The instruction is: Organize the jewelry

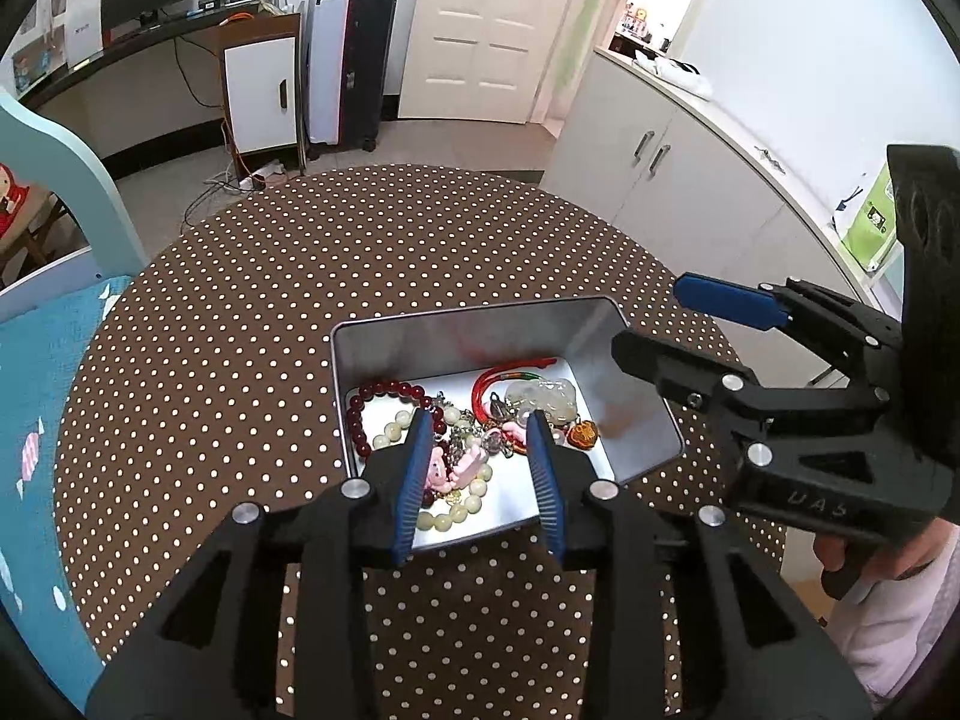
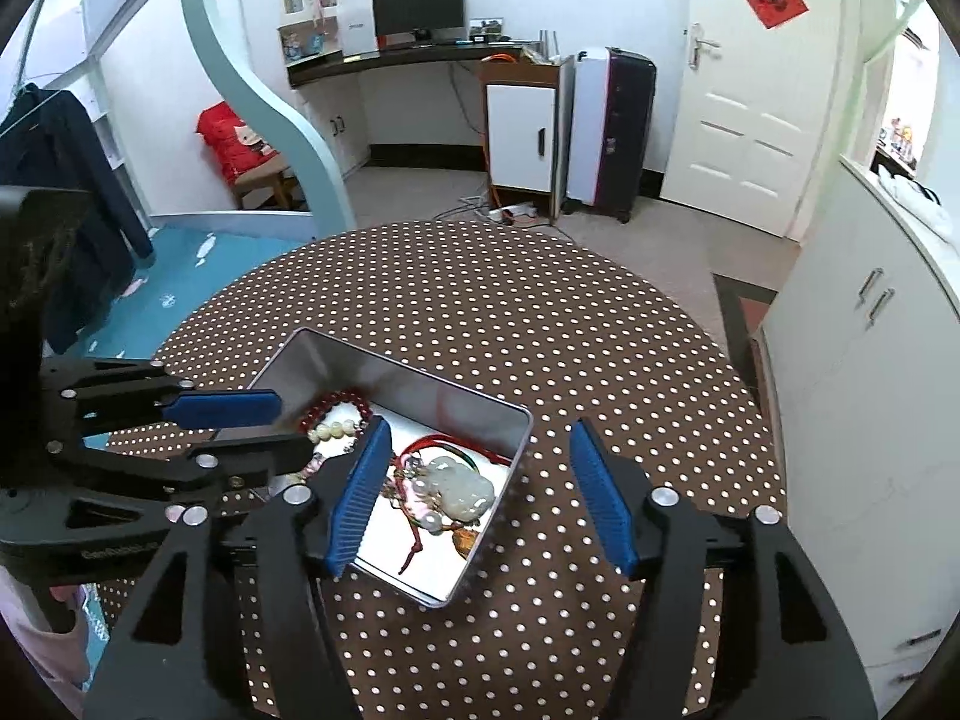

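Both wrist cameras look steeply down, from near, at the metal tin point(image 1: 636, 408) on the dotted bench point(image 1: 360, 264), the left view from its near-left side, the right view from its near-right side, and both share the tin point(image 2: 336, 360), the bench point(image 2: 540, 324) and the door point(image 1: 480, 30) far behind.

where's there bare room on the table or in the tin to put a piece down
The polka-dot table is bare all round the metal tin, widest on the far side toward the door. Inside the tin, the far end and right corner are bare. The near-left end is crowded: red bead bracelet, pale beads, jade pendant, with both grippers' fingers there.
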A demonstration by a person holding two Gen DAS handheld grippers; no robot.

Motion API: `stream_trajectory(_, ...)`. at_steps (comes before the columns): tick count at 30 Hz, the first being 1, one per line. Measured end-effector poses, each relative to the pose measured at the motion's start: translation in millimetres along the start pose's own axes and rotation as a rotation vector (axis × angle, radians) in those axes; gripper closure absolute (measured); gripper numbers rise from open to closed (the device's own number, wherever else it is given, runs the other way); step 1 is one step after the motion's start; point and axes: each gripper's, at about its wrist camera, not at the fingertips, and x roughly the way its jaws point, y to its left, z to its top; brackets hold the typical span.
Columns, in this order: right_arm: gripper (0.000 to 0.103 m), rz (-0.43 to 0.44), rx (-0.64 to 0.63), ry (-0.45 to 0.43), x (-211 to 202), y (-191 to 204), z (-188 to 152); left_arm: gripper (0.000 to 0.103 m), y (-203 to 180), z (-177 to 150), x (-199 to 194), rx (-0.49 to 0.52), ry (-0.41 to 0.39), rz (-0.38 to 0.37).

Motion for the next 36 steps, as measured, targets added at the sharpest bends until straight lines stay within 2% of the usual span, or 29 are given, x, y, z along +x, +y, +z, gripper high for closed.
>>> stream_trajectory(12, 0.042, -0.044, 0.011, -0.027, -28, 3, -16, 0.066, -8, -17, -25, 0.0, -0.017, 0.029)
stream_trajectory(16, 0.032, -0.065, 0.006, -0.033, -45, 7, -34, 0.052, -11, -29, -36, 0.006, -0.026, 0.044)
stream_trajectory(21, 0.016, -0.088, 0.017, -0.027, -61, 12, -58, 0.041, -14, -51, -46, -0.001, -0.013, 0.063)
stream_trajectory(23, 0.013, -0.105, 0.031, -0.014, -66, 12, -70, 0.029, -16, -62, -50, -0.001, -0.008, 0.064)
stream_trajectory(28, 0.013, -0.096, 0.03, 0.004, -79, 22, -97, 0.018, -19, -87, -58, 0.001, 0.011, 0.058)
stream_trajectory(32, 0.013, -0.076, -0.016, 0.004, -88, 39, -116, 0.014, -23, -110, -61, 0.014, 0.038, 0.055)
stream_trajectory(36, 0.013, -0.082, -0.078, -0.001, -95, 56, -135, 0.014, -23, -132, -62, 0.019, 0.067, 0.05)
